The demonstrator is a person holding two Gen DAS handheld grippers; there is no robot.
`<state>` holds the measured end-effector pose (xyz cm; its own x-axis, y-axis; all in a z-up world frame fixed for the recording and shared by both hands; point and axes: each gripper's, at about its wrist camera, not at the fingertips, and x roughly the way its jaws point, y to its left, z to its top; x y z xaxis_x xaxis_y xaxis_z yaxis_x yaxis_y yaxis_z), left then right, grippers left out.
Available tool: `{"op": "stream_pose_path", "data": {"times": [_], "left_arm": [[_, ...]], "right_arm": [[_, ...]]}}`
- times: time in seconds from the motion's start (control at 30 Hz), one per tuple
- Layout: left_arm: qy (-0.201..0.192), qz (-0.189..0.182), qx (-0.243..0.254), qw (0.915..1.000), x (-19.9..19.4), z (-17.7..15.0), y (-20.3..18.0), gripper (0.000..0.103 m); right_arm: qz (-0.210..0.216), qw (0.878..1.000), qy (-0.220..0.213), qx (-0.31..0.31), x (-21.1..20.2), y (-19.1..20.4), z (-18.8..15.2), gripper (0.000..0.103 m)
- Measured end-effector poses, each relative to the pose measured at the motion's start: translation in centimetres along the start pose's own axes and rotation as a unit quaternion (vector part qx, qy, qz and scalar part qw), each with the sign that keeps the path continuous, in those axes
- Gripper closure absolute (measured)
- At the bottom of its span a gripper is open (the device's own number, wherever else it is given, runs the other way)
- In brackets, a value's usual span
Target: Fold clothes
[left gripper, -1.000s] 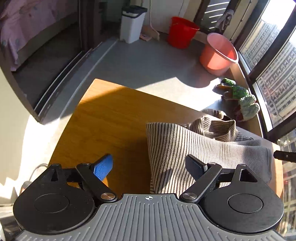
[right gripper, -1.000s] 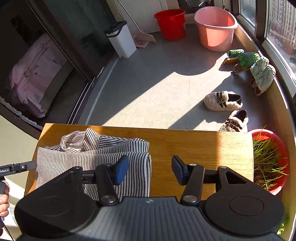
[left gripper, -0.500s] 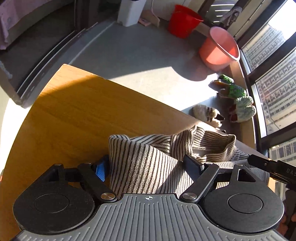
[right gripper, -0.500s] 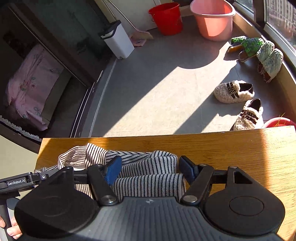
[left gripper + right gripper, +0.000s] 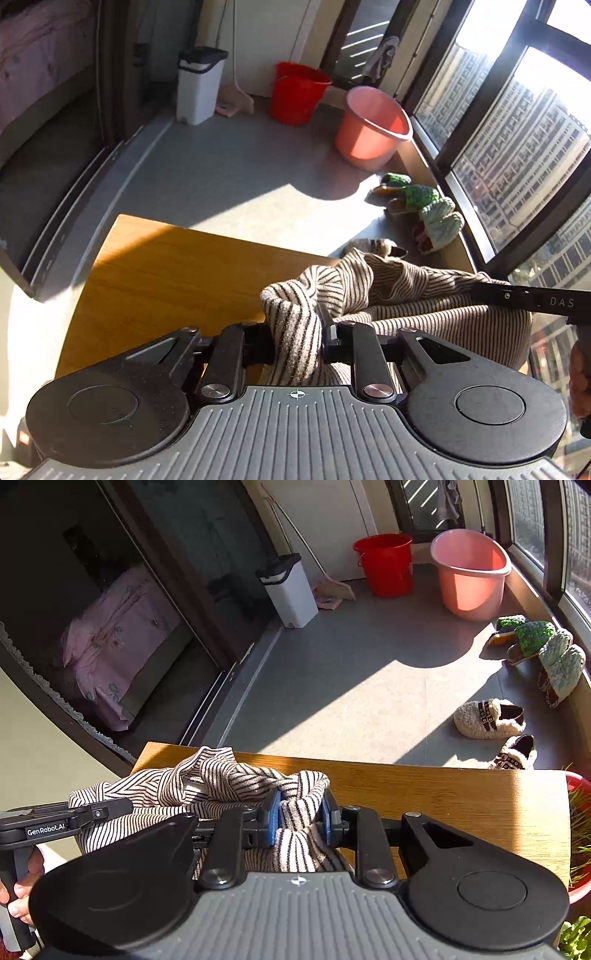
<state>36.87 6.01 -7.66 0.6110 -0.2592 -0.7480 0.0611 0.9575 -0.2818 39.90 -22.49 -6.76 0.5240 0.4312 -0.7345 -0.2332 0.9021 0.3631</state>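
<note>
Left tongs [image 5: 297,338] have just closed on one corner of the striped top [image 5: 406,295]; right tongs [image 5: 299,818] have just clamped the other, bunching it above the table [image 5: 443,794], likely for the next fold.

— What do the left tongs [image 5: 297,341] look like?
— Black linkage arms, silver screws, ribbed grey body.
— The right tongs [image 5: 298,819]?
— Same build — blue pads [image 5: 274,821]; the left handle reads "GenRobot.AI".

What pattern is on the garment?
Thin dark stripes on pale knit garment, clearest in the right wrist view.
</note>
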Motion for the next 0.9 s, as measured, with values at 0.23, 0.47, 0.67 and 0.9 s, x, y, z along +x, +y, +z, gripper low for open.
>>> {"op": "stream_pose_path", "data": {"times": [0.23,0.47,0.67,0.9], "left_arm": [[-0.014,-0.043,0.030,0.9985,-8.1,-4.9,0.4,0.083],[0.038,-0.072,0.059,0.9950,-11.9,-13.7,1.2,0.083],[0.088,-0.077,0.069,0.9908,-12.1,-19.3,1.5,0.080],[0.097,-0.067,-0.002,0.9930,-13.8,-21.4,3.9,0.061]], "right_arm": [[-0.012,0.999,-0.032,-0.041,-8.3,3.7,-5.8,0.082],[-0.124,0.985,-0.007,-0.117,-11.3,5.9,-16.5,0.098],[-0.188,0.979,0.061,-0.051,-11.5,3.9,-20.4,0.094],[-0.094,0.983,0.060,0.142,-13.6,-0.7,-21.0,0.048]]}}
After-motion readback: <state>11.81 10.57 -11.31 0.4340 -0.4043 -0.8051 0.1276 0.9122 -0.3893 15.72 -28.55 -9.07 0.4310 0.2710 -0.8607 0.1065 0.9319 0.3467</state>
